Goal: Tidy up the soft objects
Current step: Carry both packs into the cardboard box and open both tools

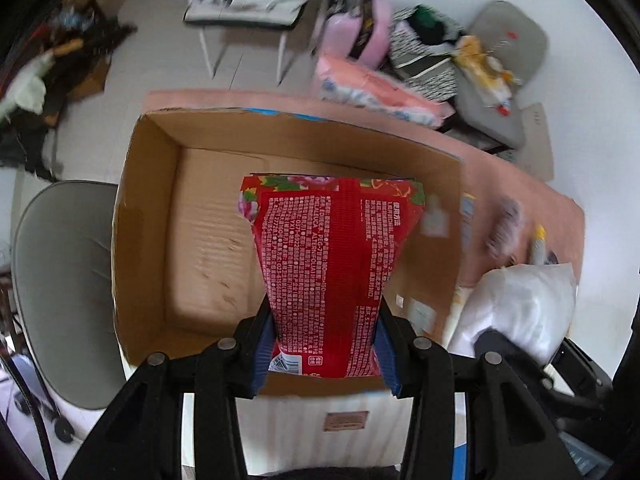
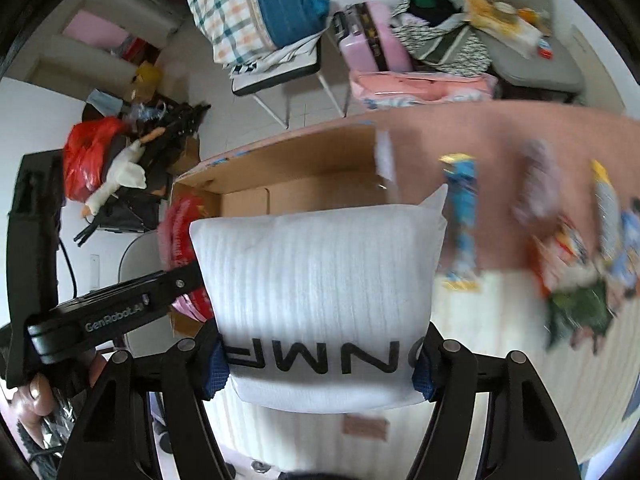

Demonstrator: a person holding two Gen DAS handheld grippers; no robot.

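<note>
- The table [image 2: 500, 136], covered in a pinkish-tan surface, carries everything near at hand; its near edge shows pale wood grain.
- The cardboard box [image 1: 152, 216] sits open on the table at its left end. Its brown floor shows bare to the left of the red pack, which hides the rest; the far wall and a blue-taped rim are in view, while the near wall is partly cut off behind the gripper.
- The white pillow pack [image 2: 320, 292], ribbed and printed with black letters, is clamped at its lower end by the right gripper [image 2: 320, 372], blue pads pressing in from both sides. It is held above the table's near edge, just right of the box, and it hides the box's near right corner in the right wrist view.
- The red pack [image 1: 332, 264], covered in white print with a floral top edge, is pinched at its lower end between the left gripper's [image 1: 324, 344] blue pads and hangs over the open box, perhaps just inside its rim; the depth is hard to judge.
- Small packets [image 2: 460, 216] lie scattered on the table to the right of the box, too smeared by blur to identify beyond blue, yellow, orange and green colours.
- Beyond the table, a pink suitcase [image 2: 376, 40] and piled bags stand on the floor, their edges soft.
</note>
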